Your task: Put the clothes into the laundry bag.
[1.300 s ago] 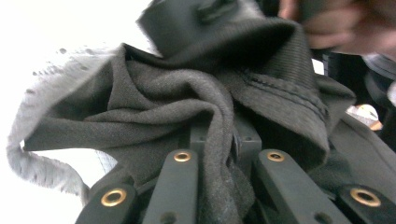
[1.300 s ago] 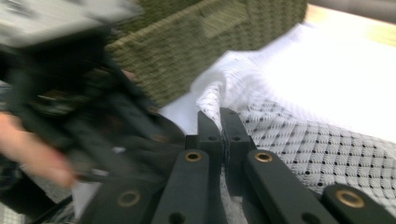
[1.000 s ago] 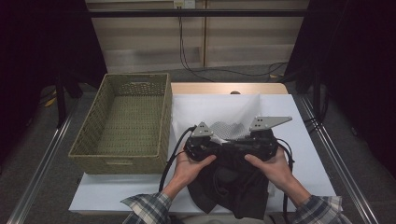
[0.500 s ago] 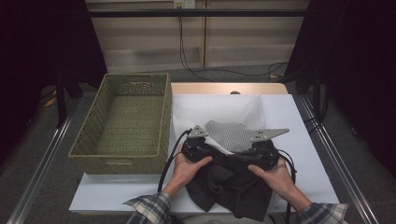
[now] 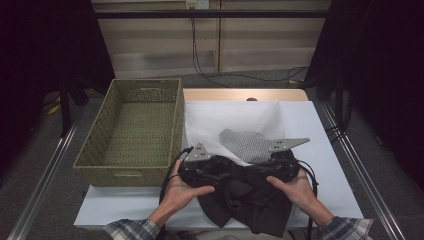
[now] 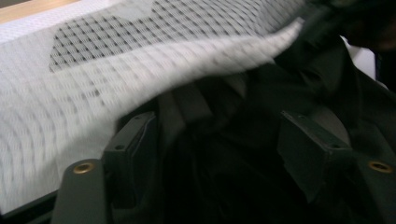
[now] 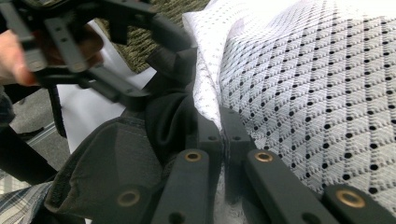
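Your right gripper [image 7: 224, 140] has its fingers clamped on the white mesh bag [image 5: 250, 145] lying over the dark garment [image 5: 250, 200] on the tabletop [image 5: 310, 120], your left gripper's [image 6: 224, 154] fingers have just been opening and now stand apart, so bagging seems only begun.

I count one wicker basket [image 5: 135, 132] left of my two grippers, left gripper [image 5: 200, 167] and right gripper [image 5: 280, 160]. Beside the basket lie one white mesh bag [image 5: 240, 140] and one black garment [image 5: 250, 200].

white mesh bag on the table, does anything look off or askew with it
Somewhat: the white mesh bag lies rumpled, its near edge draped over the dark crumpled garment. The right gripper pinches that edge; the left gripper has just been opening, pads clear of the cloth.
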Available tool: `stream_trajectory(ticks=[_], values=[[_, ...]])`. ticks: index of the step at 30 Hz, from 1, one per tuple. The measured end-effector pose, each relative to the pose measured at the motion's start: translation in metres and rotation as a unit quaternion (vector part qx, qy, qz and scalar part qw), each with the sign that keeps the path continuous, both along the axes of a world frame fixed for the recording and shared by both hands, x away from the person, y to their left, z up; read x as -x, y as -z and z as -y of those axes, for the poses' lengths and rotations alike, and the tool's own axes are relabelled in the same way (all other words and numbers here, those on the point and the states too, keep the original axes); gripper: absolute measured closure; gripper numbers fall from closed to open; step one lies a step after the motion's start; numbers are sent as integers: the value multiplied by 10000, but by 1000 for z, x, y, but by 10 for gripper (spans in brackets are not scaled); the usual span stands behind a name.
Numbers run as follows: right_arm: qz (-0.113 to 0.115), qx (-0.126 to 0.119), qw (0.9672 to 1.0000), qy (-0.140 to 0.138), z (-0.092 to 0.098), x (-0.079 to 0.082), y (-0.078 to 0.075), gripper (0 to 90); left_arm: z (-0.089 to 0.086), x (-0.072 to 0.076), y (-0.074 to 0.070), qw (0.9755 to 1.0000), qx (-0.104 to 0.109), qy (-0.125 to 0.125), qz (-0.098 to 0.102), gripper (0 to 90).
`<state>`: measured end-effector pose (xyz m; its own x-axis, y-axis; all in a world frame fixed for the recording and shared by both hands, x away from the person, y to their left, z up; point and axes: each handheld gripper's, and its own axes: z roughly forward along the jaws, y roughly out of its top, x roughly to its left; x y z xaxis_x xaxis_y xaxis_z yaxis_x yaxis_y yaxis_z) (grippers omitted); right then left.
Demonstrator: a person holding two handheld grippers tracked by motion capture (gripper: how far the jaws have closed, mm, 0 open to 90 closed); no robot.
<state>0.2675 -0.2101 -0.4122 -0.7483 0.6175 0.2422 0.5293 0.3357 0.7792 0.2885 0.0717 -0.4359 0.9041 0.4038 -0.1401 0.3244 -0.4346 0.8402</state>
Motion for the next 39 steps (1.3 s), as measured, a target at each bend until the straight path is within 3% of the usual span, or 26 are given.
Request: stream_trajectory(ticks=[3, 4, 5, 7, 12, 14, 16, 21, 22, 24, 25, 28, 30, 34, 39], values=[[-30, -6, 10000, 3, 1, -2, 2, 893, -4, 1, 12, 9998, -86, 122, -136, 221], [-48, 0, 10000, 5, 1, -3, 3, 893, -3, 1, 14, 9991, 67, 262, -323, 196], [-47, 6, 10000, 8, 1, -3, 3, 893, -1, 2, 13, 9988, 134, 320, -357, 200], [-56, -6, 10000, 0, 1, -3, 4, 892, 8, 7, 9, 9982, 272, 442, -311, 190], [-64, 0, 10000, -17, 1, -3, 4, 892, 30, 16, 10, 9981, 27, 605, -91, 151], [-67, 3, 10000, -17, 0, -3, 4, 892, 36, 13, 12, 9979, 96, 611, -184, 138], [-77, 6, 10000, -19, 0, -3, 4, 892, 43, 12, 13, 9980, 44, 628, -95, 142], [-110, 29, 9999, -39, -2, -4, 4, 892, 67, 6, 25, 9976, -83, 661, -199, 133], [-102, 41, 9999, -36, -3, -3, 4, 891, 71, 5, 26, 9973, -214, 689, -134, 145], [-110, 75, 9999, -16, -3, -2, 4, 891, 78, 4, 31, 9973, -242, 649, -232, 194], [-124, 77, 9999, -11, -2, -3, 5, 892, 79, 3, 33, 9972, -351, 614, -228, 275], [-135, 58, 9999, -27, -2, -3, 5, 891, 80, 0, 34, 9975, -417, 548, -155, 486], [-135, 9, 9999, -33, -3, -2, 3, 892, 76, -4, 32, 9973, -405, 565, -253, 592], [-48, -85, 9999, -87, -4, -1, -7, 892, 78, -7, 27, 9983, -316, 433, -212, 655], [81, -252, 9996, -70, -5, 0, -24, 892, 79, -14, 13, 9999, -34, 135, -101, 675]])
